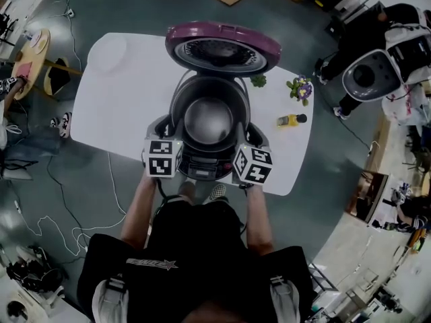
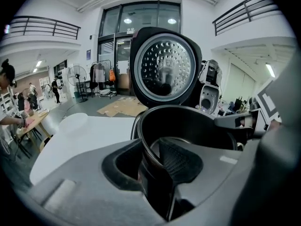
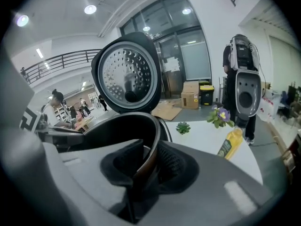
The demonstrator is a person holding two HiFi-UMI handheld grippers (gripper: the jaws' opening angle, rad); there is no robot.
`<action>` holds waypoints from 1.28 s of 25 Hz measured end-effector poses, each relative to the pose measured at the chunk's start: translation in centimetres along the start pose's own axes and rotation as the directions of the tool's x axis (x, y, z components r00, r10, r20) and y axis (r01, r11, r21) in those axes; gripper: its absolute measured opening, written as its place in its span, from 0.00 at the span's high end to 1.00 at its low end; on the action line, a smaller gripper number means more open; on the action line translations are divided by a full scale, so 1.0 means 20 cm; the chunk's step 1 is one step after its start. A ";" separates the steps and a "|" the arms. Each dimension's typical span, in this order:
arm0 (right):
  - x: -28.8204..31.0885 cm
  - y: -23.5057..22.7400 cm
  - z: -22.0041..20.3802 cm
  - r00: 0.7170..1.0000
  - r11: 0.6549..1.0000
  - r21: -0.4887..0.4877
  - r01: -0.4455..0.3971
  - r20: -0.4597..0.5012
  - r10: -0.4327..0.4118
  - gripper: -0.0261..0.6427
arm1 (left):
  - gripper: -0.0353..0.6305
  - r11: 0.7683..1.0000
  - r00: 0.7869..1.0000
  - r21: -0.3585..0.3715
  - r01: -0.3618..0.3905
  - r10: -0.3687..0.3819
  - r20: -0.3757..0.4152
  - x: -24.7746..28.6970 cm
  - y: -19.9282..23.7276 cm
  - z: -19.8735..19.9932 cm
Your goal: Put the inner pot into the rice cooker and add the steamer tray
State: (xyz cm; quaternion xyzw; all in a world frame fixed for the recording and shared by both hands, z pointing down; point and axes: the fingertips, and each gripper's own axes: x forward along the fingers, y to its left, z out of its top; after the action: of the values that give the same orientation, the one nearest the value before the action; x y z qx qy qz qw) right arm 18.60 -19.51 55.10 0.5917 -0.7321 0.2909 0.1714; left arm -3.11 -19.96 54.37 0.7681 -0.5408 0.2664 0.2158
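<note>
While left tongs (image 2: 151,160) pinched the grey metal inner pot (image 1: 210,121), right tongs (image 3: 146,166) straddled it slackly.
Only the head view showed pale cables (image 1: 64,200) on the grey floor (image 1: 121,5) round the white worktop (image 1: 114,106).

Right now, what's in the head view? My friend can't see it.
Seen from above, a person's left gripper and right gripper have their jaws astride the rim of a silver inner pot in a rice cooker with its purple lid open, on a white table. A yellow bottle is nearby.
</note>
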 end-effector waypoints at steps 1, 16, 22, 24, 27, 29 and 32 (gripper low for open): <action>0.01 0.00 -0.01 1.000 1.000 0.000 -0.003 -0.009 0.003 0.81 | 0.76 1.000 1.000 0.001 0.003 -0.003 -0.012 0.01 0.00 -0.01; 0.07 -0.02 -0.10 0.993 1.000 -0.004 0.005 -0.117 -0.006 0.81 | 0.76 1.000 0.992 0.025 0.005 -0.001 -0.123 0.09 0.02 -0.14; 0.08 -0.02 -0.11 0.991 1.000 -0.007 -0.013 -0.134 0.012 0.81 | 0.76 1.000 0.992 0.004 0.010 -0.010 -0.125 0.10 0.01 -0.13; 0.09 0.00 -0.11 0.989 0.999 -0.033 -0.031 -0.144 0.026 0.74 | 0.76 1.000 0.992 -0.008 0.022 -0.023 -0.123 0.10 0.01 -0.13; 0.09 0.01 -0.10 0.992 0.997 -0.072 -0.035 -0.127 0.025 0.71 | 0.74 1.000 0.994 -0.011 0.021 -0.022 -0.105 0.10 0.01 -0.12; 0.07 0.01 -0.08 0.995 0.994 -0.103 -0.029 -0.100 0.019 0.71 | 0.72 1.000 0.997 -0.003 0.006 -0.006 -0.080 0.09 0.01 -0.11; 0.03 0.02 -0.06 0.996 0.992 -0.121 -0.039 -0.079 0.029 0.71 | 0.71 1.000 0.998 0.000 -0.026 0.026 -0.053 0.05 0.01 -0.10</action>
State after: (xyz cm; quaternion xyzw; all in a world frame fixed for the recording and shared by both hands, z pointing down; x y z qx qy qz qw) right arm 18.06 -19.11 56.26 0.5558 -0.7514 0.2709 0.2305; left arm -3.45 -19.57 56.64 0.7536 -0.5451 0.2891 0.2267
